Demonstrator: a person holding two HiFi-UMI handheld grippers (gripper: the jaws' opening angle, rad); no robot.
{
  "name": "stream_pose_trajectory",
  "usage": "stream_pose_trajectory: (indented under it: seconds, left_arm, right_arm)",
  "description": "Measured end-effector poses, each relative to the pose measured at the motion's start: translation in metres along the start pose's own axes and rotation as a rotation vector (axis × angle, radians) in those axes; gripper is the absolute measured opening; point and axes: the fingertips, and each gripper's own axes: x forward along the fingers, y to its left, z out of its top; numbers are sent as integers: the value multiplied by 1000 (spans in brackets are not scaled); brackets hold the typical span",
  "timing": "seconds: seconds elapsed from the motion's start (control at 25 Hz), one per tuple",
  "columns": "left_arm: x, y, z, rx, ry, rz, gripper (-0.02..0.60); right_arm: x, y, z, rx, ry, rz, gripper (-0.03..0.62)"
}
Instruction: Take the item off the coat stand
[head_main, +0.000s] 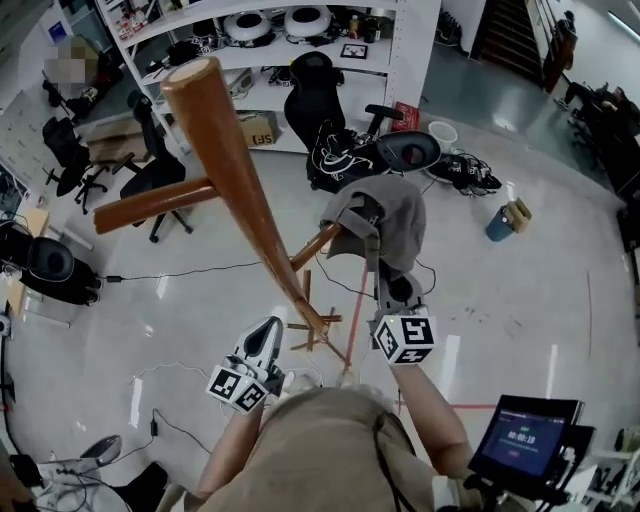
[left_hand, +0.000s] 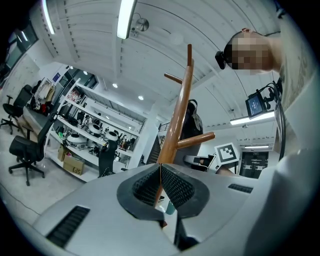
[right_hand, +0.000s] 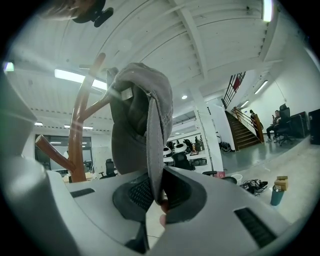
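Observation:
A wooden coat stand (head_main: 225, 150) rises toward me, with pegs branching left and right. A grey cap (head_main: 385, 215) lies over the end of its right peg (head_main: 315, 245). My right gripper (head_main: 385, 285) reaches up from below and is shut on the cap's brim. In the right gripper view the brim (right_hand: 154, 150) runs down between the closed pads of the right gripper (right_hand: 156, 192), and the stand (right_hand: 80, 135) is to the left. My left gripper (head_main: 268, 335) is lower, beside the pole and shut on nothing. In the left gripper view it (left_hand: 160, 172) points at the stand (left_hand: 180, 115).
White shelving (head_main: 270, 40) with gear stands at the back. Black office chairs (head_main: 150, 170) sit on the floor around the stand. A blue container (head_main: 500, 222) and cables (head_main: 465, 170) lie to the right. A tablet screen (head_main: 525, 438) is at my lower right.

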Motion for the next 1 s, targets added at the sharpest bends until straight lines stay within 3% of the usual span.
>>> stream_pose_trajectory:
  seconds: [1.0]
  left_arm:
    - [15, -18, -1, 8, -10, 3, 18]
  right_arm:
    - [-21, -32, 8, 36, 11, -26, 28]
